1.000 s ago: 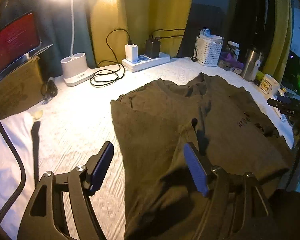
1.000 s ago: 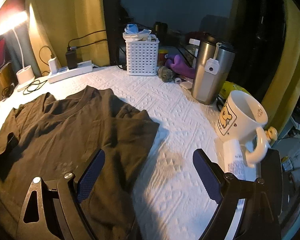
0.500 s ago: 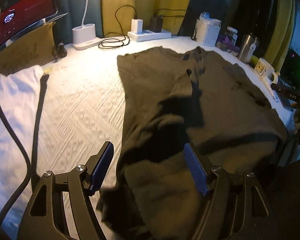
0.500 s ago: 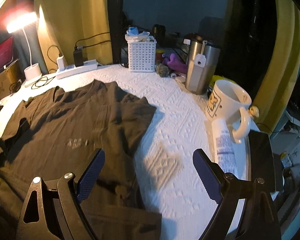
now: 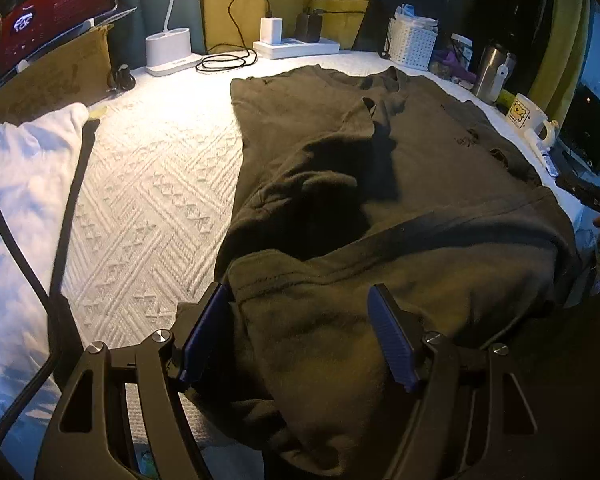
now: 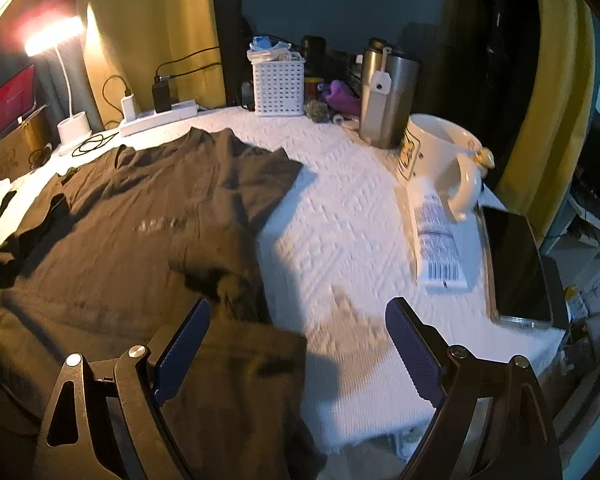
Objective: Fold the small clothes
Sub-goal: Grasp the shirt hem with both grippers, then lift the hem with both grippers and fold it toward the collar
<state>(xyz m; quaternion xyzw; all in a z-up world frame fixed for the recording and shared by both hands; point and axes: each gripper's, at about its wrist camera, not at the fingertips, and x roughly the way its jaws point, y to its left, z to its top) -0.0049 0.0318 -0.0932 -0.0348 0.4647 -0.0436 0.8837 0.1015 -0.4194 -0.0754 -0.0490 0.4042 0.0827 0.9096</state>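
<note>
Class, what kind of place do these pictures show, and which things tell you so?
Probably a bedroom or home desk corner: yellow curtains, a desk lamp, a mug and a laptop.

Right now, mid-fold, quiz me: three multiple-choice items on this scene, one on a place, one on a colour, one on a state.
1. Where is the mug?
A. right of the flask
B. on the shirt
C. inside the basket

2. What colour is the basket?
A. red
B. white
C. black

3. How are the right tongs?
A. shut on the shirt
B. shut on the mug
C. open, holding nothing

Key: 1 A, it stands just right of the flask; 2 B, white lattice walls; 3 C, pads spread wide over the shirt's hem corner.
</note>
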